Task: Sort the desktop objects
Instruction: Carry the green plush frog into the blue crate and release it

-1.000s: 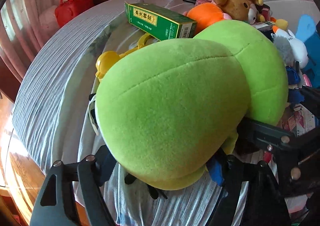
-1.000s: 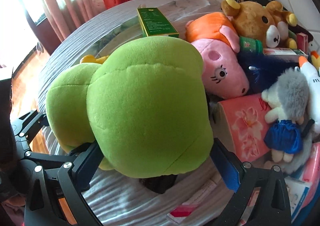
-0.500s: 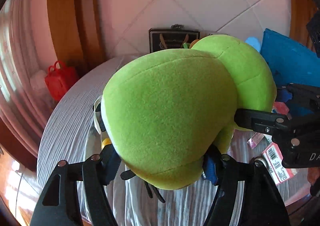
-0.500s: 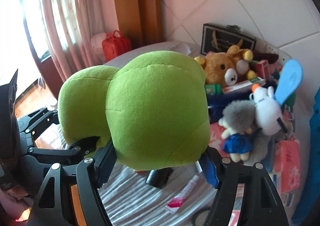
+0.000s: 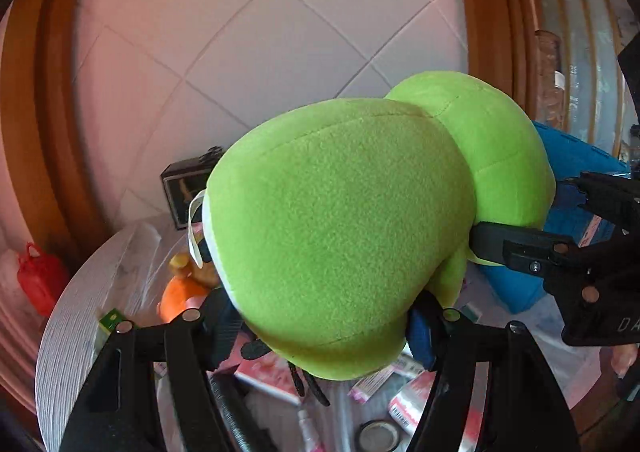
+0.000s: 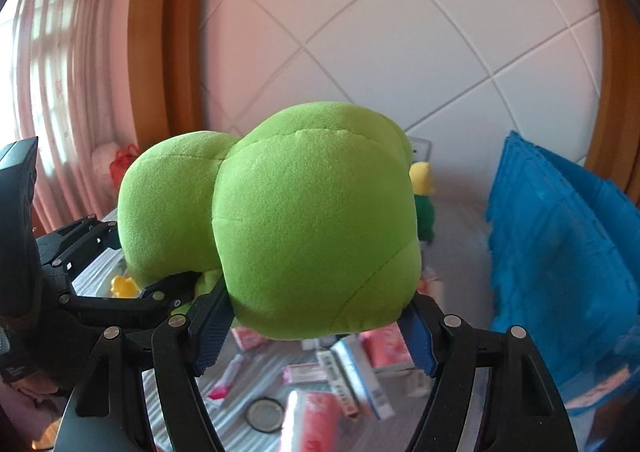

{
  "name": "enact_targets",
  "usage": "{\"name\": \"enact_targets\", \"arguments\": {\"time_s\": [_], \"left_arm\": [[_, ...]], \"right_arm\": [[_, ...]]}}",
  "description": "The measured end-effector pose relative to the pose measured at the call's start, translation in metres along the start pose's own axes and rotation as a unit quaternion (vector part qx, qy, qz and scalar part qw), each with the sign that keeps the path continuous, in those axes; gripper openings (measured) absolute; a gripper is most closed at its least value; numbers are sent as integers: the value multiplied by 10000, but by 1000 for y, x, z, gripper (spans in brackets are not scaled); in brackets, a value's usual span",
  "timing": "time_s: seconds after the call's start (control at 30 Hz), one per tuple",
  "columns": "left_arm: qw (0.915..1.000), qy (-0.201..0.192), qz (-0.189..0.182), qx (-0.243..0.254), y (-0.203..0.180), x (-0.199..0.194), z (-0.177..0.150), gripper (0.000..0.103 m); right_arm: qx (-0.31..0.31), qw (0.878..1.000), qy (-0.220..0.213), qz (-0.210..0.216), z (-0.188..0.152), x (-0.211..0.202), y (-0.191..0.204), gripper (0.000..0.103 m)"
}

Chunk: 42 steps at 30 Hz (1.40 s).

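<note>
Left tongs and right tongs both clamped, side by side, angled slightly downward

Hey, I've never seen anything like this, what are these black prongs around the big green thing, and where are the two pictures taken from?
No robot here: a person holds a two-finger gripper in each hand, each with a wide-angle camera looking along its fingers. One picture comes from the left gripper, the other from the right gripper. Both are clamped on one green plush toy, held above the round table. Below lie small pink packets, a tube and an orange plush. A blue crate stands to the right.
</note>
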<state>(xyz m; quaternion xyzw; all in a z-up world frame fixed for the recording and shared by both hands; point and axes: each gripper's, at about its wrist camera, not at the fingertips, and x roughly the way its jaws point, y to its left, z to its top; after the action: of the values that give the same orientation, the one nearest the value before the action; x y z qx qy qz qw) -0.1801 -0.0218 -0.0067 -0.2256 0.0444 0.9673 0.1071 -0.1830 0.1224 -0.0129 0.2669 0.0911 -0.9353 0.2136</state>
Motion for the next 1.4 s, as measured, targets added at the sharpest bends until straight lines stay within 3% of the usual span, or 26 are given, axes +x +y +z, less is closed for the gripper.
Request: {"name": "enact_targets", "arguments": {"time_s": [0.4, 0.6, 0.77, 0.97, 1.13, 1.2, 1.27, 1.33, 1.4], "left_arm": [[9955, -603, -606, 410, -187, 51, 117, 68], [9946, -413, -866, 399, -287, 90, 161, 67], [9942, -142, -959, 456, -354, 113, 189, 67], [9934, 272, -994, 508, -392, 154, 206, 70], [9883, 1208, -888, 281, -397, 196, 199, 76], [9892, 1231, -737, 286, -396, 196, 198, 77], [9917, 1066, -677, 251, -390, 187, 195, 77], [9925, 1021, -643, 207, -387, 182, 194, 77], [9903, 1091, -853, 68, -385, 180, 194, 78]], "right_arm": [[251, 9917, -758, -1003, 27, -71, -192, 74], [368, 9851, -912, -1407, 28, -99, -282, 74], [642, 9824, -975, -1455, 23, -113, -349, 73], [905, 9814, -824, -1482, 22, -112, -415, 73], [1180, 9801, -468, -1526, 8, -90, -450, 81], [1316, 9757, -241, -1736, 1, -79, -460, 90], [1395, 9679, -338, -2062, 3, -83, -462, 103], [1478, 9594, -313, -2383, 4, -85, -463, 103], [1532, 9573, -161, -2445, 5, -83, -464, 103]]}}
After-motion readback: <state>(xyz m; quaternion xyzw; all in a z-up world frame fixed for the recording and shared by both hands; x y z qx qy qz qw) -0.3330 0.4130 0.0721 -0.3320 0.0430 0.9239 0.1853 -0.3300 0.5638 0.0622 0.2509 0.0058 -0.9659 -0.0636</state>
